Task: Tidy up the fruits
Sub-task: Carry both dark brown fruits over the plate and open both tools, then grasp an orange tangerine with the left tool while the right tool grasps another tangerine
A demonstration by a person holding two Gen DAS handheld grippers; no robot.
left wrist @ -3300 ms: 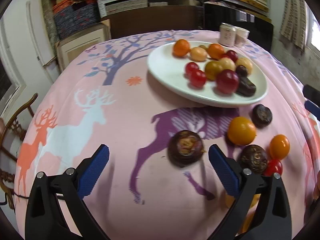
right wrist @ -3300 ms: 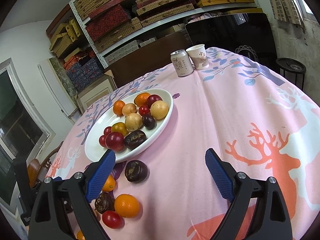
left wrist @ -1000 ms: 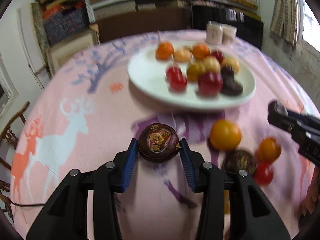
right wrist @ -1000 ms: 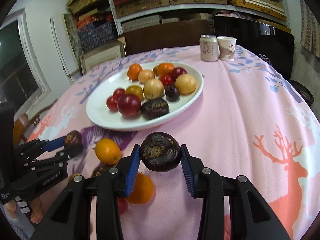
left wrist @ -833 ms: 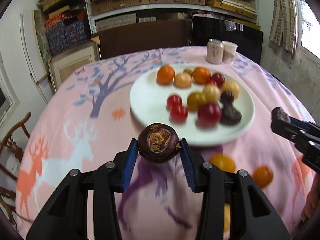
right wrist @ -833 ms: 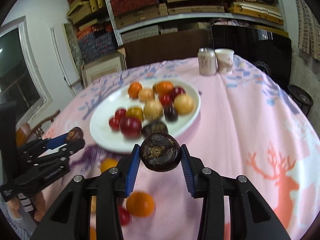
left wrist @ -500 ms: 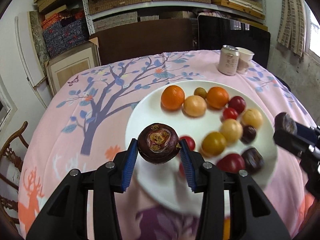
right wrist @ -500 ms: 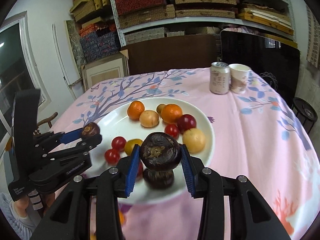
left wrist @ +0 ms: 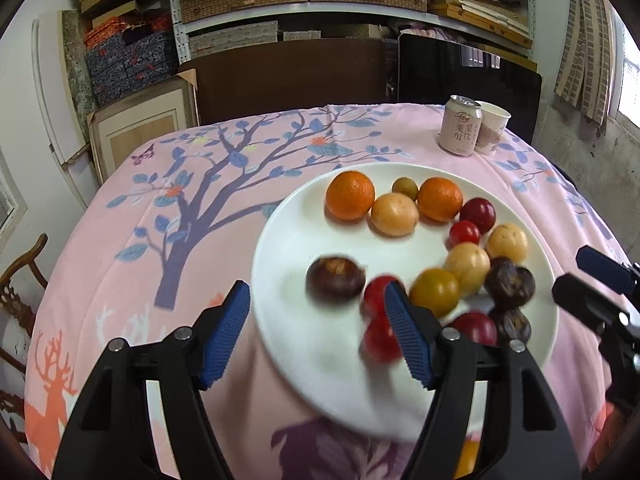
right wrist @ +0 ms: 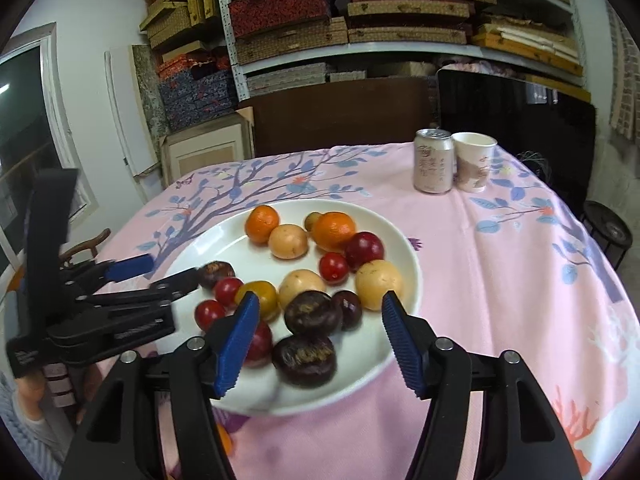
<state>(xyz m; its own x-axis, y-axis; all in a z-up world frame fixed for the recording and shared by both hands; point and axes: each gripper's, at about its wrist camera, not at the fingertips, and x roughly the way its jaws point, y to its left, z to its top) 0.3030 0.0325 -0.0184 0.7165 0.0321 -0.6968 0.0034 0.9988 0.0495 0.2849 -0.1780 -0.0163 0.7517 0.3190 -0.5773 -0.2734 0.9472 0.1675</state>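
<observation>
A white plate [left wrist: 280,220] [right wrist: 404,256] on the pink tablecloth holds several oranges, red, yellow and dark fruits. My left gripper [left wrist: 316,287] hangs over the plate's near left part with its jaws opening. A blurred dark round fruit [left wrist: 336,279] [right wrist: 216,274] lies free on the plate between them, touching neither pad. My right gripper [right wrist: 320,299] is over the plate's near edge, jaws opening too. Another dark round fruit [right wrist: 310,312] [left wrist: 508,282] rests loose between its pads, against a second dark fruit [right wrist: 304,360]. Each gripper shows in the other's view: the left gripper [right wrist: 160,274], the right gripper [left wrist: 592,276].
A drink can [left wrist: 460,132] [right wrist: 434,166] and a paper cup [left wrist: 494,128] [right wrist: 476,168] stand at the table's far right. An orange fruit [left wrist: 466,456] lies on the cloth near the plate's front. A wooden chair [left wrist: 20,272] stands left; shelves fill the back wall.
Both grippers carried a dark fruit from the cloth to over the plate. Their jaws have since spread, and both fruits now lie on the plate.
</observation>
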